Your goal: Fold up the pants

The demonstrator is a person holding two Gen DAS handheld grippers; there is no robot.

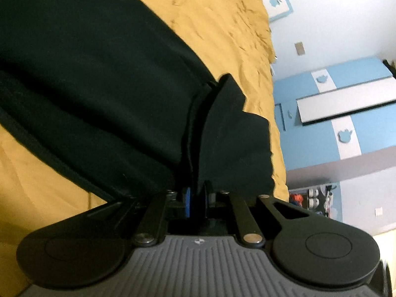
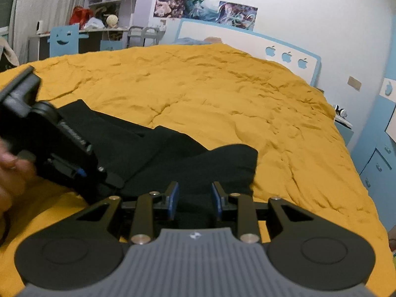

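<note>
Black pants (image 2: 173, 153) lie on a yellow bedspread (image 2: 222, 94). In the left wrist view the pants (image 1: 99, 86) fill the upper left, and my left gripper (image 1: 196, 201) is shut on a fold of the black cloth at their near edge. The view is rolled sideways. In the right wrist view my right gripper (image 2: 195, 198) is open, its blue pads either side of the near edge of the pants, with cloth between them. The left gripper (image 2: 61, 148) and the hand holding it show at the left of that view, on the pants.
The bed has a white and blue headboard (image 2: 247, 42) at the far end. A desk with a blue chair (image 2: 64, 39) and shelves stand at the far left. Blue drawers (image 2: 378, 168) stand to the right of the bed.
</note>
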